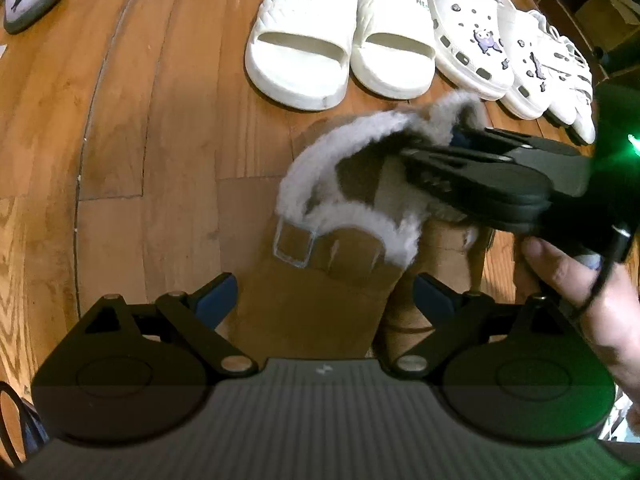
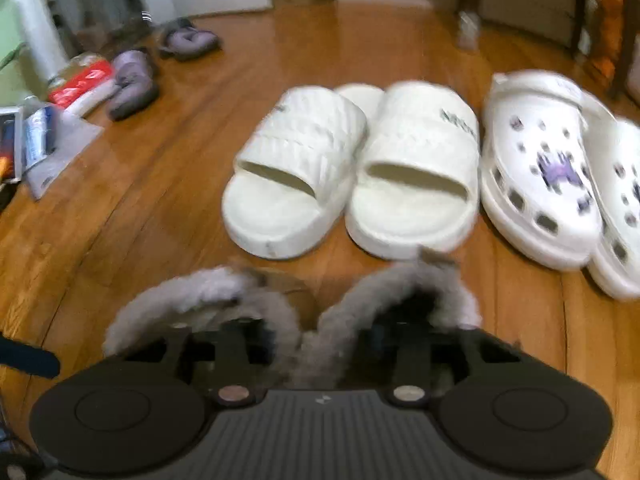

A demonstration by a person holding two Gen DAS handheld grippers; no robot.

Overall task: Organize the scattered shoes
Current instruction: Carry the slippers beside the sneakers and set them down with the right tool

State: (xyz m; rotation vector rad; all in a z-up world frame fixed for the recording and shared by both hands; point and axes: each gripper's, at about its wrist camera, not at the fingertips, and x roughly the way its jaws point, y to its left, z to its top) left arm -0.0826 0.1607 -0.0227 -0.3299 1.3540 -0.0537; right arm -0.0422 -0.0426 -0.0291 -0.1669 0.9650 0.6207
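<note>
A pair of brown suede slippers with grey fur lining sits side by side on the wood floor. In the left wrist view the nearer slipper (image 1: 320, 292) lies between the spread fingers of my left gripper (image 1: 326, 300), which is open. My right gripper (image 1: 452, 152) reaches in from the right, its fingers pushed into the fur openings. From the right wrist view, the two fur collars (image 2: 200, 296) (image 2: 400, 284) surround my right gripper (image 2: 324, 336). One finger goes into each slipper, and the inner walls are pinched between them. The fingertips are hidden in fur.
A tidy row lies just beyond: two white slides (image 1: 300, 40) (image 1: 392, 40), white clogs with charms (image 1: 468, 32), and white sneakers (image 1: 572, 92). Purple shoes (image 2: 132, 84) (image 2: 188, 40) and some clutter (image 2: 40, 136) lie far left. A hand (image 1: 580, 272) holds the right gripper.
</note>
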